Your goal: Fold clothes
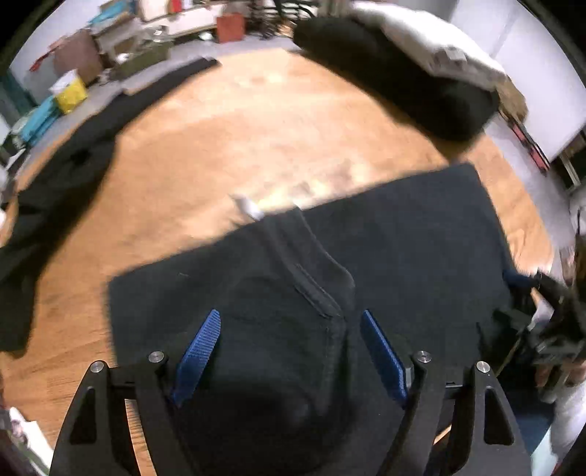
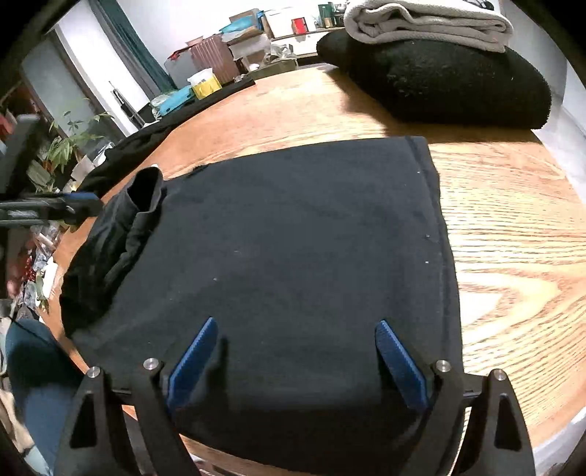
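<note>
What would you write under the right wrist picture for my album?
Open right hand-held gripper over a folded dark shirt on a wooden table.

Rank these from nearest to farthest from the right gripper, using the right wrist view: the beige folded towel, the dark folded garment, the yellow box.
1. Dark folded garment, directly under the right gripper.
2. Beige folded towel, far right, atop a black stack.
3. Yellow box, far left, beyond the table.

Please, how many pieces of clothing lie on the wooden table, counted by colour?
Black or dark garments: 3: folded dark shirt, thick folded black knit, unfolded black garment.
Beige folded garment: 1.
Total: 4.
</note>
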The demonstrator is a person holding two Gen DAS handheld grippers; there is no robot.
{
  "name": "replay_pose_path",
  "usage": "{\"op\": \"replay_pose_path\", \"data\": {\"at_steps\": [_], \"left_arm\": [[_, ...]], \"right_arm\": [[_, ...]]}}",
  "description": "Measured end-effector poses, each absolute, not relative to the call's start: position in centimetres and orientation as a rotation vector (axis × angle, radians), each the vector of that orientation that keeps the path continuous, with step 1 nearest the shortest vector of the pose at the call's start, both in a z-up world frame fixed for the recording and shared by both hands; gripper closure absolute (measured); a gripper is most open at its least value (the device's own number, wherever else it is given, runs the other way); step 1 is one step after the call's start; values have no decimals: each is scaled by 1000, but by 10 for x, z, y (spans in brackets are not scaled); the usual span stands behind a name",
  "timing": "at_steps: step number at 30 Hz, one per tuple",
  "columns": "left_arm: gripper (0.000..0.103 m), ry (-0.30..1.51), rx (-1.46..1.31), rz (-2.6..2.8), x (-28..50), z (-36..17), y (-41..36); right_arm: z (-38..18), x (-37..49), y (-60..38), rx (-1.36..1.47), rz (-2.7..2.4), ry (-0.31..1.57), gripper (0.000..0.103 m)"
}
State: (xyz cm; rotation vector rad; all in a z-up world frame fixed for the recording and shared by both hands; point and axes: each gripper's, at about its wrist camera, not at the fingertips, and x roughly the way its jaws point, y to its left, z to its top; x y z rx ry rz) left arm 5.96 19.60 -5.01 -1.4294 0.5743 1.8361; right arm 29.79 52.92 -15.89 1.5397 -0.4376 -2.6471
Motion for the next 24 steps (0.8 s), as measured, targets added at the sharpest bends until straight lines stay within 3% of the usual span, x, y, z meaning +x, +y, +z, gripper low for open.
{"op": "replay_pose_path", "data": {"at_steps": [1,2,4,9,12,17,24], "left_arm": [[24,624,-1416,1813,72,-61,204],[15,694,-1359,1826,85,-66,211],[7,832,-1240,1846,112,-77,224],[8,738,-1310,1786,109,-67,239],[7,821,-1126,1841,122,-44,251],[4,1070,-1185,1750,134,-85,276],[5,928,-1339,1901,97,-76,273]], "right_arm": [[-159,298,535,1518,-2637,-467,12],[-158,299,540,1498,-2627,-492,11],[-157,302,544,1473,-2616,-513,11],[-151,296,539,1480,-2635,-438,9],[-150,296,538,1483,-2633,-442,8],[-152,291,535,1486,-2631,-447,7],[-152,298,538,1469,-2622,-440,8]]}}
